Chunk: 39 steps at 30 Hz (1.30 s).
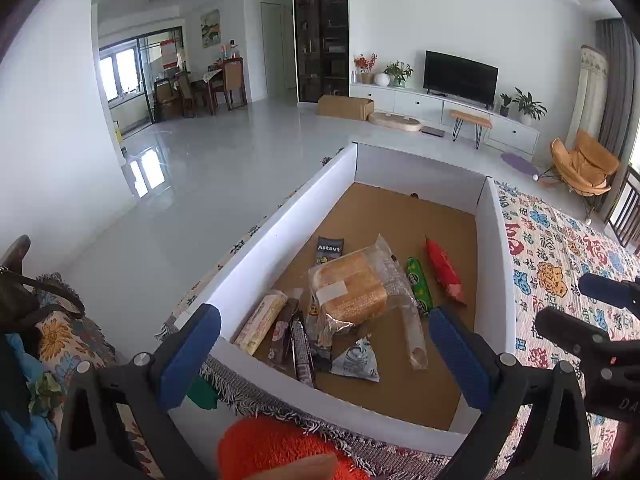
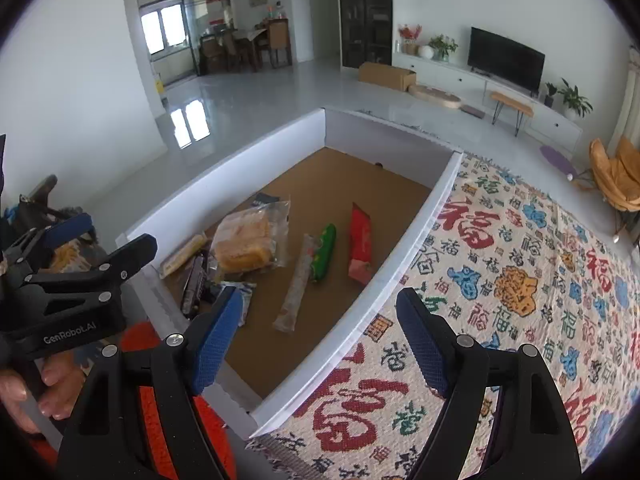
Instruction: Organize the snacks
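Note:
A white-walled box [image 1: 280, 236] [image 2: 416, 236] with a brown cardboard floor lies on a patterned cloth. Inside are a bagged bread loaf [image 1: 350, 290] [image 2: 246, 246], a green packet [image 1: 419, 286] [image 2: 325, 250], a red packet [image 1: 444, 270] [image 2: 360, 246], a clear long wrapper [image 1: 414, 338] [image 2: 298, 284], a yellow bar [image 1: 260, 322] and dark packets [image 1: 302, 350]. My left gripper [image 1: 324, 340] hangs open over the box's near end, nothing between its fingers. My right gripper [image 2: 320, 336] stands open over the box's right wall, empty.
The cloth [image 2: 520, 280] with red characters and blue flowers spreads to the right of the box. An orange knit thing [image 1: 272, 448] sits just below the box's near wall. A hand [image 2: 24, 396] holds the left gripper's handle. The tiled floor and a TV unit [image 1: 460, 104] lie beyond.

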Each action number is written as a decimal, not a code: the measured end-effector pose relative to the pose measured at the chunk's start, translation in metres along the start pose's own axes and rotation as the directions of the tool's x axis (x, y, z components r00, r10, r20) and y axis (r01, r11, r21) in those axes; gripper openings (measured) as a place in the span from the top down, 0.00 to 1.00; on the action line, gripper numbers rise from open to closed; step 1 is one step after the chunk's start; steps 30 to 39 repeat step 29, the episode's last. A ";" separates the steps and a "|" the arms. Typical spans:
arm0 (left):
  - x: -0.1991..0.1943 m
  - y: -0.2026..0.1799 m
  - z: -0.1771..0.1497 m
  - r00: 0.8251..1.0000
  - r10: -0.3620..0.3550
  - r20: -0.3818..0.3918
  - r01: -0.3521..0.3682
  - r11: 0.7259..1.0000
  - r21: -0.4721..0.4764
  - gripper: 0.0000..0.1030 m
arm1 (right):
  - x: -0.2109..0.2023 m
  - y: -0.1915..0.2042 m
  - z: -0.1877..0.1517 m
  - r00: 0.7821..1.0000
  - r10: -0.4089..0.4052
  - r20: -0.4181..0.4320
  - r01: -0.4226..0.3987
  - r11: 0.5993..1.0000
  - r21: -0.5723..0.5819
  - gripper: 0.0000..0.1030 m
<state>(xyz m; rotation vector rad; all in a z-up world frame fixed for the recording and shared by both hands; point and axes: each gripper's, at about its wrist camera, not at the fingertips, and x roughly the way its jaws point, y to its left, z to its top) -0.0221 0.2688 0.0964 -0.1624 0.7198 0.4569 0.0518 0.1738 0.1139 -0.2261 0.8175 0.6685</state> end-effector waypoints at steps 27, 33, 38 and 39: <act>-0.009 0.024 -0.002 0.996 0.076 0.036 -0.074 0.996 -0.054 0.00 | 0.004 0.023 0.011 0.998 -0.065 0.016 0.066 0.996 -0.057 0.20; -0.010 0.022 -0.002 0.996 0.084 0.037 -0.083 0.996 -0.046 0.00 | 0.004 0.021 0.010 0.998 -0.063 0.016 0.064 0.997 -0.051 0.20; -0.010 0.022 -0.002 0.996 0.084 0.037 -0.083 0.996 -0.046 0.00 | 0.004 0.021 0.010 0.998 -0.063 0.016 0.064 0.997 -0.051 0.20; -0.010 0.022 -0.002 0.996 0.084 0.037 -0.083 0.996 -0.046 0.00 | 0.004 0.021 0.010 0.998 -0.063 0.016 0.064 0.997 -0.051 0.20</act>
